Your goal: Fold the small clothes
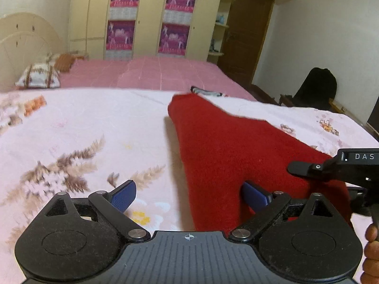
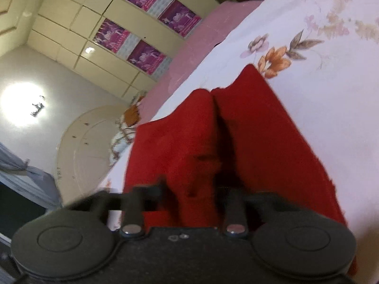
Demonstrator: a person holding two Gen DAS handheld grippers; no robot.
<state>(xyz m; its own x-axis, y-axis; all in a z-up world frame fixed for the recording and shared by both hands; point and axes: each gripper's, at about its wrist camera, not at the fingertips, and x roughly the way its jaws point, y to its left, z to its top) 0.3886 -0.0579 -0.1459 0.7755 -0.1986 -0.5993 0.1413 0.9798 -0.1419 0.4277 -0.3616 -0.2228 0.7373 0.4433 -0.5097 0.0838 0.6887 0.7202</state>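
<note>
On a floral bedsheet (image 1: 83, 123) before cream wardrobes (image 1: 151, 16), the red garment (image 1: 225, 146) fills centre-right, beside the wide-open left hand-held gripper (image 1: 189, 195) and pinched by the right hand-held gripper (image 2: 194, 189).

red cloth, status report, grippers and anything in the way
Left gripper open, one finger on the red cloth. Right gripper bunching the cloth's near edge. Cloth draped on the floral bedsheet. Nothing in the way.
</note>
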